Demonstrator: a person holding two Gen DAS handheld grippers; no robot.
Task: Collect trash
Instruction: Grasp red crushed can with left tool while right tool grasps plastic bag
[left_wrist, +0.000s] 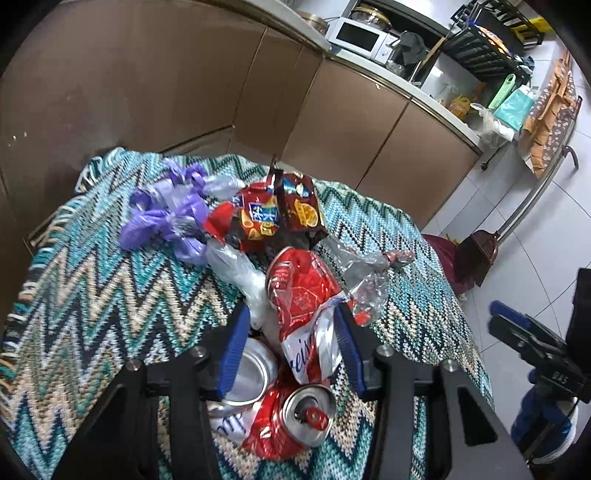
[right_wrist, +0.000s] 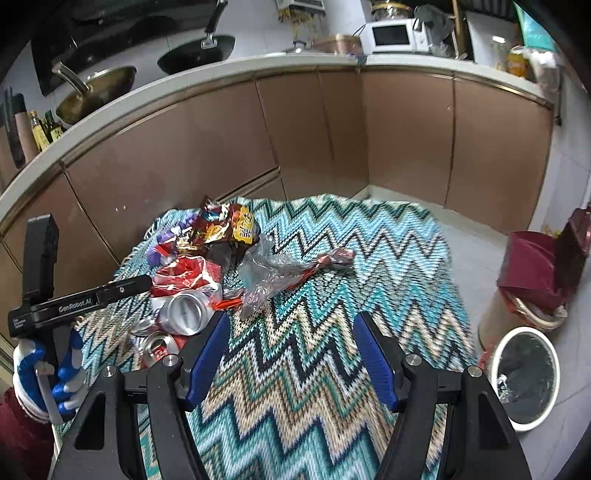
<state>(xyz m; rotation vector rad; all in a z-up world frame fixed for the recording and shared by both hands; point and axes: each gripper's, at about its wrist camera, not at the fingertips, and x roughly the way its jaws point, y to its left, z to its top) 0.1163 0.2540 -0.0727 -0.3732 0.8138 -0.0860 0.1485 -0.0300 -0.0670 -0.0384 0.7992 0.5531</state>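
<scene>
On the zigzag blanket (right_wrist: 314, 369) that covers my worktop, the trash lies in one loose heap toward the far left, and my left tongs (left_wrist: 291, 336) hang open over its near end, blue pads straddling the crushed red can (left_wrist: 306, 295) without pinching it. That can looks light and thin-walled, already dented, so I judge it will buckle further and could skate on its glossy skin; I would take it across the flattened waist rather than by the rim. A second can (left_wrist: 288, 421) lies just nearer, touching it, with a silver can top (left_wrist: 247, 373) beside. The snack wrappers (left_wrist: 277, 214), the purple plastic bag (left_wrist: 166, 218) and the clear crinkled film (left_wrist: 365, 280) seem weightless and limp, best pinched at a bunched fold. My right tongs (right_wrist: 291, 354) are open too, holding nothing, over bare blanket to the right of the heap. Only the right view shows where the trash should go: a white-rimmed bin (right_wrist: 524, 376) on the floor at near right, with a dark red lined bin (right_wrist: 535, 273) behind it. Only the left view shows the purple bag clearly and how the cans overlap.
</scene>
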